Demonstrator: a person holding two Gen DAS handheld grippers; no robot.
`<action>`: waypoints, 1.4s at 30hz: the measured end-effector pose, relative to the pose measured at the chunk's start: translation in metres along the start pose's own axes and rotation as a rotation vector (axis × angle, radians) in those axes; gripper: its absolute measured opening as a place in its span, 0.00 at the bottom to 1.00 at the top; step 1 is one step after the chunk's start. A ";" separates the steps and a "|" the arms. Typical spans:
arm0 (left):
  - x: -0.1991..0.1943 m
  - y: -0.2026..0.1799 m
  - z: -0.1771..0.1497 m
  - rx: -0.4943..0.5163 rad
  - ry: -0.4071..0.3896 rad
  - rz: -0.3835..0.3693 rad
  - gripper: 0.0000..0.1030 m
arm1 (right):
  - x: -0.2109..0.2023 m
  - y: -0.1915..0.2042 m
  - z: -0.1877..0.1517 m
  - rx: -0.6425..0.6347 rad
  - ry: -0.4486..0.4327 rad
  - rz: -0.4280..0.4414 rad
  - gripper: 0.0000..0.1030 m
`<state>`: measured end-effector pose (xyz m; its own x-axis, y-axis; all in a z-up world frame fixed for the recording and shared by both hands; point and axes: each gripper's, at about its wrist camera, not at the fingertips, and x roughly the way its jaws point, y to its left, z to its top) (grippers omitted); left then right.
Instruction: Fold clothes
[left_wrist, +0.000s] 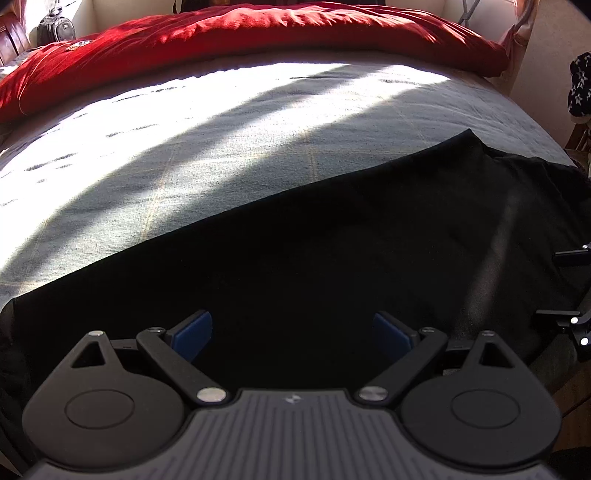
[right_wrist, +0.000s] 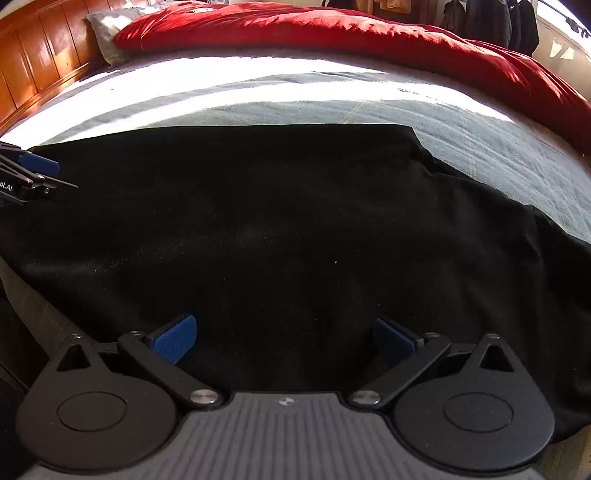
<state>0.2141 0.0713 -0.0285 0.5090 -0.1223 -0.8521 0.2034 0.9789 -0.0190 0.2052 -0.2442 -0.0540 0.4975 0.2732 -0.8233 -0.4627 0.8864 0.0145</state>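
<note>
A black garment (left_wrist: 314, 243) lies spread flat on the grey bed cover, along the bed's near edge. It fills the middle of the right wrist view, black garment (right_wrist: 277, 229), with a straight far edge and a corner at the right. My left gripper (left_wrist: 293, 334) hovers open over its near part, blue pads wide apart with nothing between them. My right gripper (right_wrist: 284, 338) is open too, above the cloth's near edge. The left gripper (right_wrist: 33, 173) shows at the left edge of the right wrist view. Part of the right gripper (left_wrist: 576, 325) shows at the right edge of the left wrist view.
A red duvet (left_wrist: 240, 37) is bunched along the far side of the bed, also seen as red duvet (right_wrist: 332, 33). Sunlit grey bed cover (left_wrist: 184, 147) lies between it and the garment. A wooden headboard (right_wrist: 33, 55) and a grey pillow (right_wrist: 110, 26) stand at the left.
</note>
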 end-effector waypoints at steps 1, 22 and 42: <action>0.001 0.000 -0.005 0.000 0.015 -0.003 0.91 | -0.003 0.005 -0.003 -0.017 -0.001 -0.017 1.00; 0.003 0.005 -0.014 -0.037 0.051 0.024 0.91 | -0.040 -0.116 -0.027 0.336 -0.080 -0.239 1.00; 0.012 -0.004 -0.003 -0.052 0.064 0.055 0.91 | -0.049 -0.166 -0.007 0.463 -0.245 -0.178 1.00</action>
<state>0.2164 0.0662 -0.0403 0.4631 -0.0594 -0.8843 0.1320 0.9912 0.0026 0.2528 -0.4077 -0.0200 0.7206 0.1340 -0.6803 -0.0125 0.9835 0.1804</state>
